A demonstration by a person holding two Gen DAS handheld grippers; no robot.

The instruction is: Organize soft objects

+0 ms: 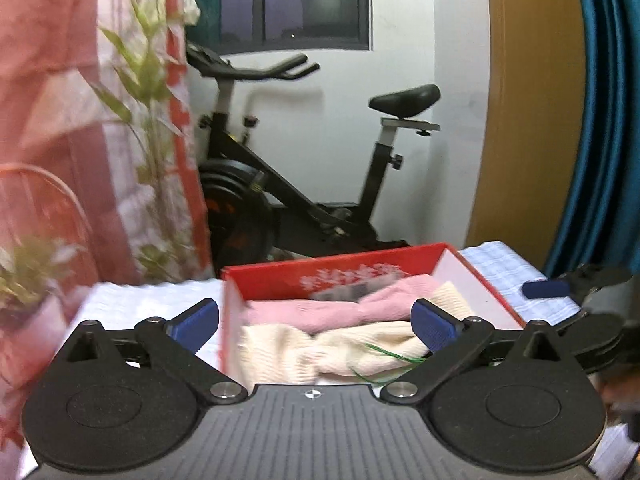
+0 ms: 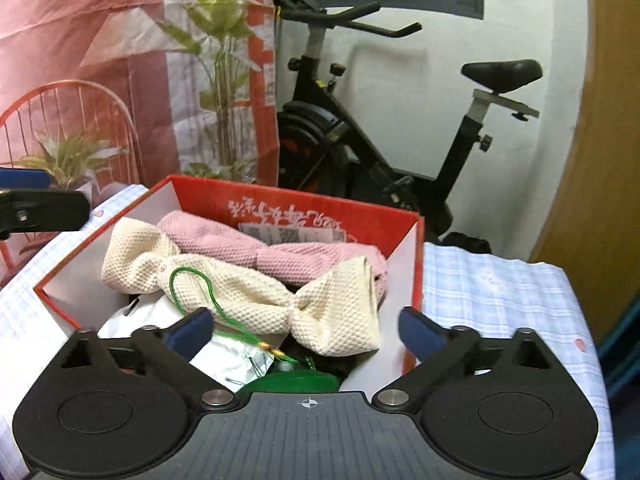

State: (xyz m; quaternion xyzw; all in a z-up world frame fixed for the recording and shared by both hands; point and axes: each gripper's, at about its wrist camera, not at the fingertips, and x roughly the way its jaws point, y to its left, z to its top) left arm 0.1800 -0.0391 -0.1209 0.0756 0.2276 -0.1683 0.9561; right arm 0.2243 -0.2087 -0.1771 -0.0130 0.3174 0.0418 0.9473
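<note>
Both hand-held grippers stand spread wide and hold nothing. Just ahead of the right hand-held gripper (image 2: 306,330), between and beyond its blue pads, a cream waffle-knit cloth tied like a bow (image 2: 256,296) lies in the open red cardboard box (image 2: 416,256) on the checked worktop (image 2: 500,292), with a pink waffle-knit cloth (image 2: 280,248) behind it. The left hand-held gripper (image 1: 316,326) faces the same box.

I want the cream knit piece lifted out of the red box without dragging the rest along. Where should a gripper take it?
Grip the cream knit piece at its cinched waist, where the fabric narrows enough for open jaws, coming from above with the right gripper. Probably avoid the green cord looped over its left half.
</note>
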